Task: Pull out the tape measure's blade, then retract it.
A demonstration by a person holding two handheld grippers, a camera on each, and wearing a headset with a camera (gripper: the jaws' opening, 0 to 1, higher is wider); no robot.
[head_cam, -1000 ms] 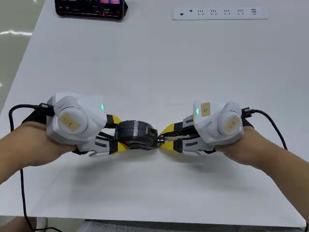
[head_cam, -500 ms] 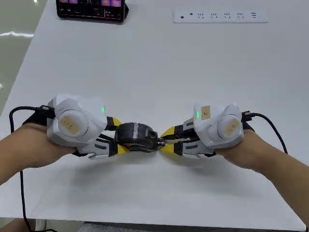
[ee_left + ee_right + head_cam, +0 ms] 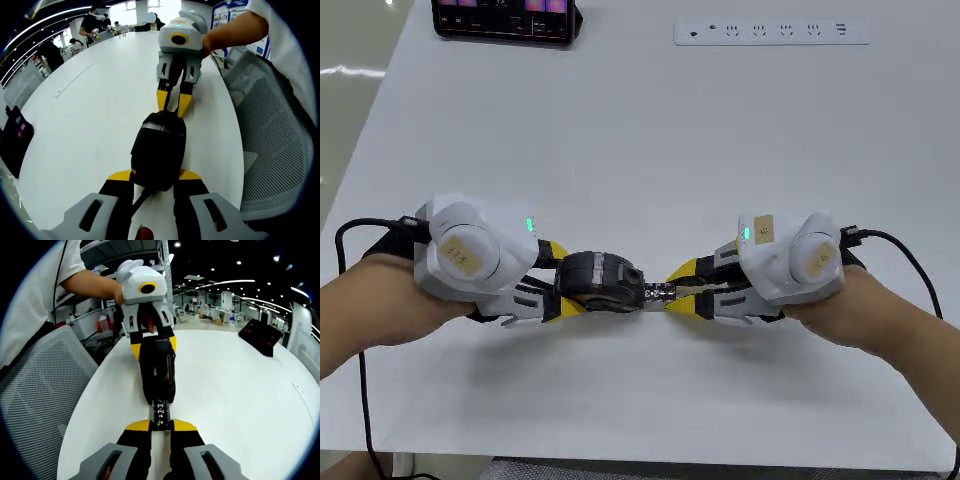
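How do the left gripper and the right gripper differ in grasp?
The left gripper is shut on the black tape measure case; the right gripper is shut on the end of its numbered blade. The left gripper's jaws stand wide, the right gripper's nearly together. Both have yellow tips.

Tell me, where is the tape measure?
In the head view, the tape measure sits low and centre, clamped in the left gripper, its short blade pinched by the right gripper.
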